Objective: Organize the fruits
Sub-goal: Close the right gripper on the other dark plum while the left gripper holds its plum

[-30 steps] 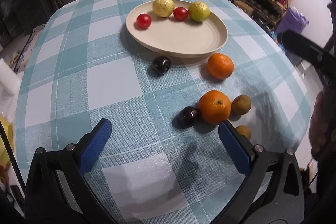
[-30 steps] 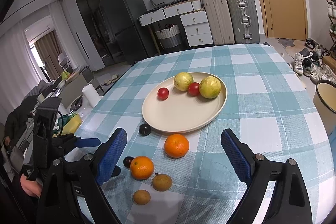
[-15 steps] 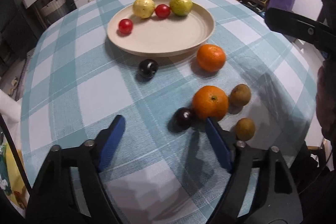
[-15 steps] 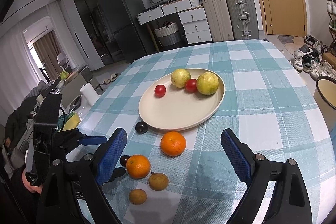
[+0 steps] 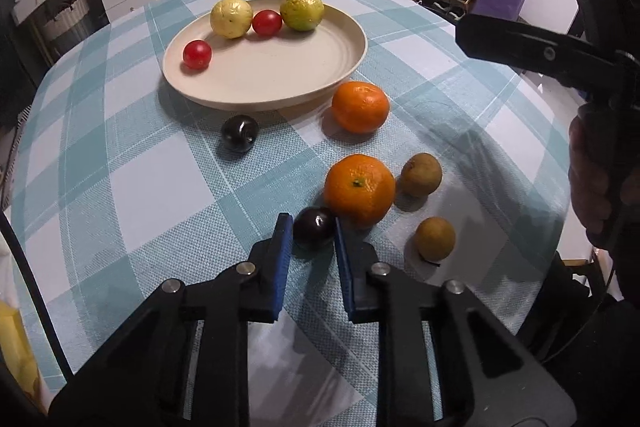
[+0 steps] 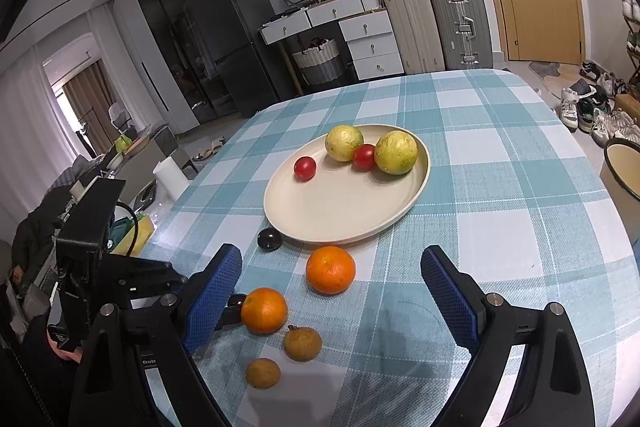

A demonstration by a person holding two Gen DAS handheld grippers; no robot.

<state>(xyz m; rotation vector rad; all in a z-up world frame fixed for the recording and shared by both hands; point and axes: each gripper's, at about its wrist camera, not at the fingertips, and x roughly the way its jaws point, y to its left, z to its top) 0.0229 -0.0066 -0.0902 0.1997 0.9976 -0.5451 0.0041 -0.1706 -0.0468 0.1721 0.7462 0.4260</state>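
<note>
Left gripper point(image 5: 309, 233), tilted steeply down near the table's point(image 5: 132, 187) front edge, has its blue pads clamped on a dark plum point(image 5: 314, 228) touching an orange point(image 5: 359, 189). Right gripper point(image 6: 332, 281) hangs wide open, holding nothing. Farther off, the plate point(image 5: 312, 83) carries guavas and tomatoes.

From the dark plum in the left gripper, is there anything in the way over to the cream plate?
Nothing blocks a lifted carry. The left gripper is shut on the small dark plum. A second dark plum lies just before the round cream plate, and the large orange touches the held plum's right side.
</note>
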